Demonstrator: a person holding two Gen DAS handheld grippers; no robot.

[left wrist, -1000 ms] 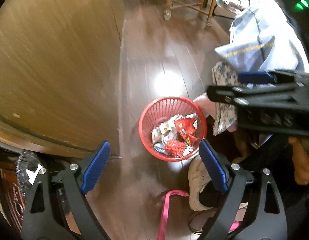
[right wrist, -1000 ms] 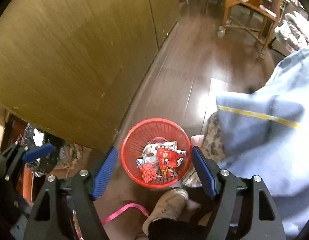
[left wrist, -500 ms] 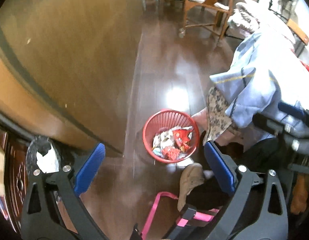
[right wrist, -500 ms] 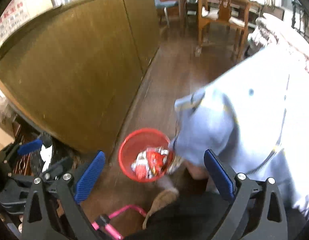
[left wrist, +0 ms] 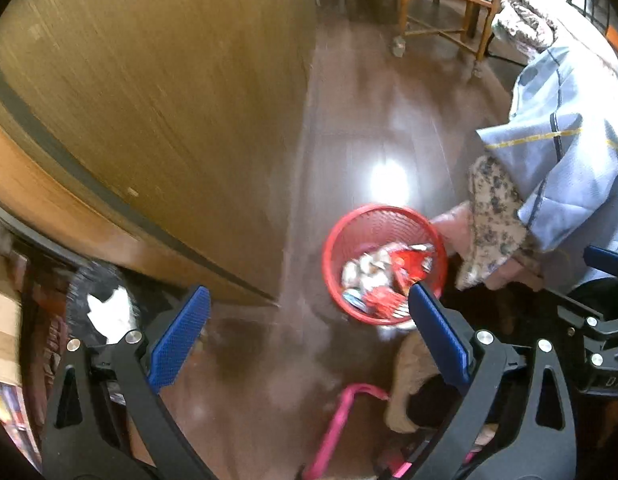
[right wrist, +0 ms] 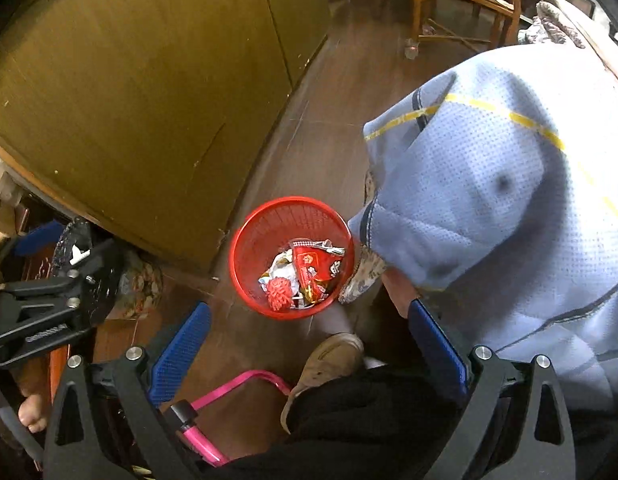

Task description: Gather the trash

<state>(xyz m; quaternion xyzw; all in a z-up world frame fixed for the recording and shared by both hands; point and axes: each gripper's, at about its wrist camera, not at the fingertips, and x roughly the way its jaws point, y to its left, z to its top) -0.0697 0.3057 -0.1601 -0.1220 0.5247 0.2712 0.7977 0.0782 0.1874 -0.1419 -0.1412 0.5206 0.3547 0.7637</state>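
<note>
A round red mesh waste basket [left wrist: 351, 226] stands on the dark wood floor and holds several wrappers, among them a red snack packet [left wrist: 409, 266]. It also shows in the right wrist view [right wrist: 265, 222], with the red packet [right wrist: 315, 270] on top. My left gripper [left wrist: 307, 322] is open and empty, high above the floor just left of the basket. My right gripper [right wrist: 309, 336] is open and empty, above the floor just in front of the basket. The left gripper's body shows at the left edge of the right wrist view.
A wooden cabinet panel [left wrist: 157, 92] fills the left. My light blue sleeve [right wrist: 501, 184] hangs right of the basket. A tan shoe [right wrist: 329, 360] and a pink strap [right wrist: 237, 388] lie below. A wooden chair [left wrist: 441, 0] stands at the back.
Both grippers have risen away from the basket, which looks smaller than a second ago. Both stay open and empty. The basket has not moved.
</note>
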